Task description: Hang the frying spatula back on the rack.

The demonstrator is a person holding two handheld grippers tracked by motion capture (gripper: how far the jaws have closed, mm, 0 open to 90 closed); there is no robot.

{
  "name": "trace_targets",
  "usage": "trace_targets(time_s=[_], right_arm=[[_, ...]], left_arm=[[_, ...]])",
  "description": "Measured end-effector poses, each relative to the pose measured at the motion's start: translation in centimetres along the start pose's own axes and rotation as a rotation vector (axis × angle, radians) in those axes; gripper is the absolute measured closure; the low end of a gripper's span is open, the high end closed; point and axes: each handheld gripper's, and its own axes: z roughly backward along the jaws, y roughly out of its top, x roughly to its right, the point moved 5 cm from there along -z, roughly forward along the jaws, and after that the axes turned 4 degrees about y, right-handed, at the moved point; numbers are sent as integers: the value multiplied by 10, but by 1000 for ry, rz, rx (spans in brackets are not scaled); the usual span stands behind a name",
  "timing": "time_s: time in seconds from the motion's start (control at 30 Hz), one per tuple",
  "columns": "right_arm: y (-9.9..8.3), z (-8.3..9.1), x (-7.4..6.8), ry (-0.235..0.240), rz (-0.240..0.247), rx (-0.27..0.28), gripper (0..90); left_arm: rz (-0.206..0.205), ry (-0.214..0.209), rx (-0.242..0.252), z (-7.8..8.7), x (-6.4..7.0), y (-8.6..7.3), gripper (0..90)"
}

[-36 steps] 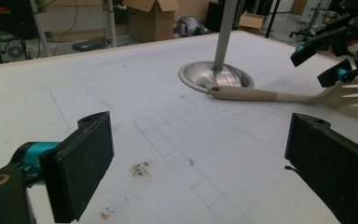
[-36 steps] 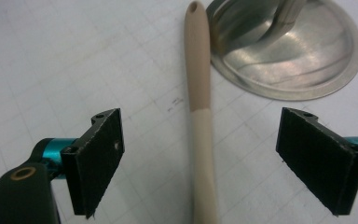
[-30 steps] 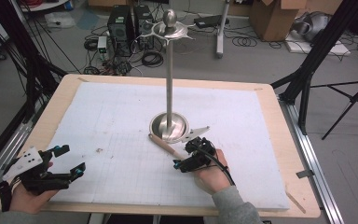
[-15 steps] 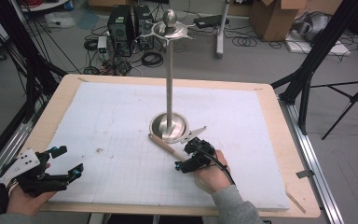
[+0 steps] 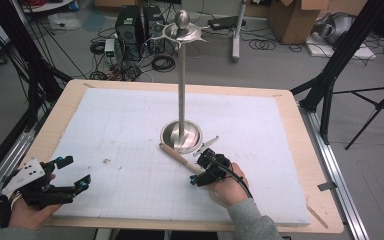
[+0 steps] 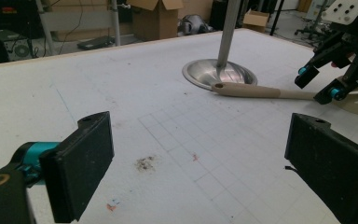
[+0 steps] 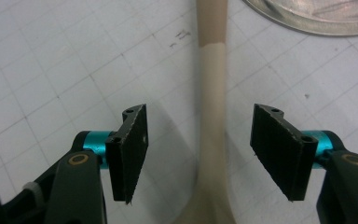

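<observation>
1. Cables and boxes crowd the floor behind a white-covered desk (image 5: 130,120). In the high view a tall metal stand (image 5: 182,135) rises mid-desk; a beige spatula (image 5: 180,156) lies at its base, handle running diagonally toward the right tool (image 5: 200,167), the nearer one. The left tool (image 5: 77,172) rests well apart at the desk's near-left corner.

2. Left gripper view: the left tool (image 6: 200,163) gapes wide over bare desk; the spatula (image 6: 261,91) lies ahead, right.

3. Right gripper view: the right tool (image 7: 198,151) stands wide, straddling the spatula (image 7: 213,93) handle, not touching; its long axis runs straight between the jaws.
</observation>
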Motion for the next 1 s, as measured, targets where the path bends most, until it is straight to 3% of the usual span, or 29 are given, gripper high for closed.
trace_targets(time_s=[0.23, 1.0], right_arm=[[-3, -1, 1, -20, 11, -38, 409], [-7, 0, 2, -41, 35, -50, 670]], left_arm=[[-3, 1, 0, 1, 0, 0, 84], [-1, 3, -8, -1, 0, -1, 84]])
